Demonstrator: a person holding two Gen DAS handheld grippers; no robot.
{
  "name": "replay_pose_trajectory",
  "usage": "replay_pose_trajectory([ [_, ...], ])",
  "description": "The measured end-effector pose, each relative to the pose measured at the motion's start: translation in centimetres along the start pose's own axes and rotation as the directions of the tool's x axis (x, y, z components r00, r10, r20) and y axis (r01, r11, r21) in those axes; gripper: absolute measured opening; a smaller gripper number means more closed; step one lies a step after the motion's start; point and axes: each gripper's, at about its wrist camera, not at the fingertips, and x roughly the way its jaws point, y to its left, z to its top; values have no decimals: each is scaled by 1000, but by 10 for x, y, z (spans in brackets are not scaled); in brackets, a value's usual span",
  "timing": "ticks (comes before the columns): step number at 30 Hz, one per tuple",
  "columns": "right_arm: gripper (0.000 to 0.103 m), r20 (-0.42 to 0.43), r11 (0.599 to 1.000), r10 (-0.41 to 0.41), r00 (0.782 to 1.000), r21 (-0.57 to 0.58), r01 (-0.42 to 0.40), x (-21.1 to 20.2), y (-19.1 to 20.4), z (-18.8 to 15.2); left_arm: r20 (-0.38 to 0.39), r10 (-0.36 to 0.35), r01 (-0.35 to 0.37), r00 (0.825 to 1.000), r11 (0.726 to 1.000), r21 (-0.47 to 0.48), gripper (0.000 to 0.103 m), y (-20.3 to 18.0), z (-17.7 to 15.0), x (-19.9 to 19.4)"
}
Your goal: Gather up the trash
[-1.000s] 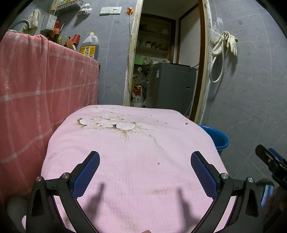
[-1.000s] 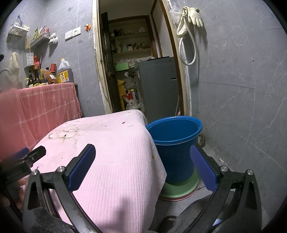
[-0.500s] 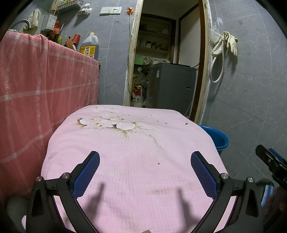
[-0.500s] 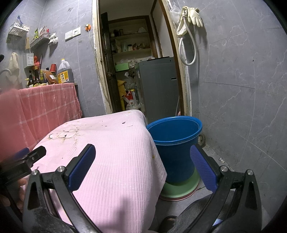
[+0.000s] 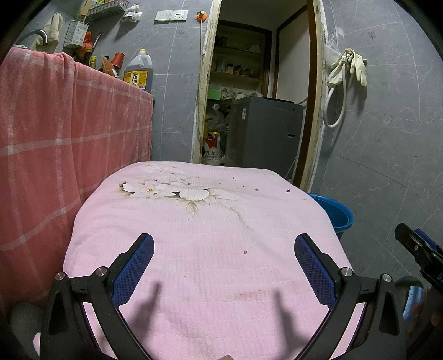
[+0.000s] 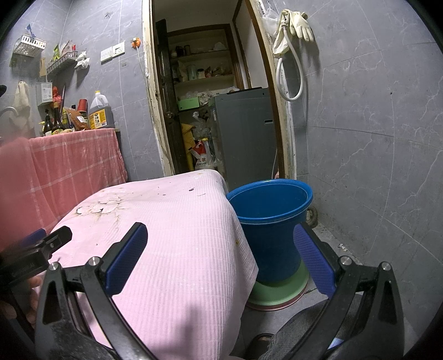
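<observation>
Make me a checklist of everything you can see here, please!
Surface: pink cloth with a flower print, stained.
Job's things: small dark crumbs near the far edge; blue bucket beside it, on a green base.
Clutter: bottles and oil jug on the red-covered counter.
Grippers: left gripper and right gripper open, holding nothing.
Cables: white hose on the wall.
Surroundings: grey tiles, open doorway, rubber gloves.

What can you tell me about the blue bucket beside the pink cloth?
The blue bucket looks like smooth plastic, with a wide flared rim and a narrower body. It stands upright and open, and what shows of its inside looks empty. It rests on stacked green and pink basins on the floor, close against the hanging edge of the pink cloth, near the grey tiled wall.
</observation>
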Motion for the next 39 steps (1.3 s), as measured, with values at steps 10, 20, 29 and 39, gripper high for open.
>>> replay_pose_trajectory([
  [10,103,1,1000,0,1000,1,0,0,1,0,0,-1,1,1000,1000,0,100,1,0,0],
  [20,103,0,1000,-1,1000,2,1,0,1,-1,-1,-1,1,1000,1000,-1,100,0,0,0],
  [29,103,1,1000,0,1000,2,0,0,2,-1,-1,-1,1,1000,1000,-1,100,0,0,0],
  [39,103,2,1000,1,1000,4,-1,1,3,-1,-1,0,0,1000,1000,-1,100,-1,1,0],
])
